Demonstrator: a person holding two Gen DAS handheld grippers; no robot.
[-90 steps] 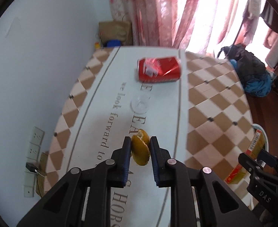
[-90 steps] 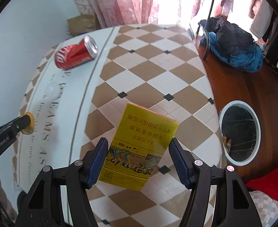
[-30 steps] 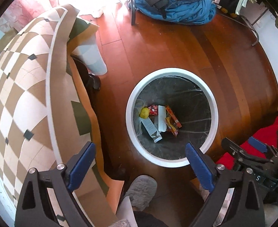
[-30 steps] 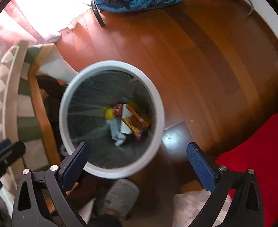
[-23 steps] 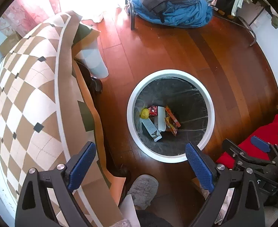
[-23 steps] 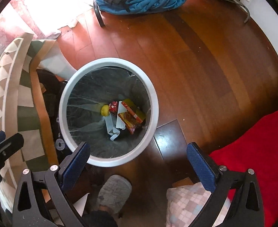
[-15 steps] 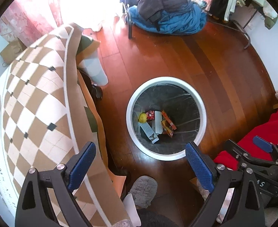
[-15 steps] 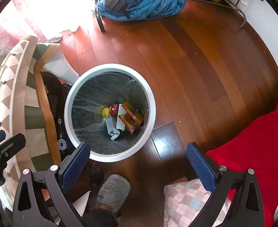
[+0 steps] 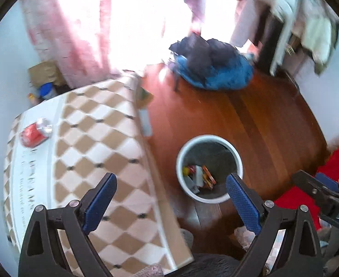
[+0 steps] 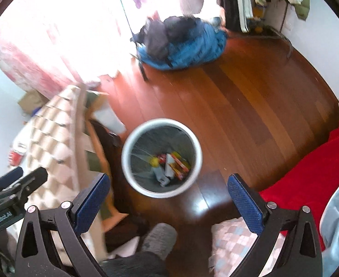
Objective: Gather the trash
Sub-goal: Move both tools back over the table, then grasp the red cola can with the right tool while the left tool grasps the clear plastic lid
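Both the left claw point(image 9: 170, 195) and right claw point(image 10: 168, 195) gape apart above the bin point(image 10: 161, 124); a can point(image 9: 34, 132) lies on the worktop point(image 9: 95, 138).

You are looking down at the bin point(image 9: 235, 154) standing on the floor point(image 9: 250, 120) just right of the bench point(image 9: 105, 138). Wrappers point(image 10: 171, 161) are lying in the bin's bottom. A can point(image 9: 34, 131) is lying on the bench's far left part, well apart from the bin. A bundle of clothes point(image 10: 181, 43) is sitting on the floor behind the bin.

left gripper point(image 9: 170, 191) | right gripper point(image 10: 168, 191) | black frames | blue textured jaws | silver screws
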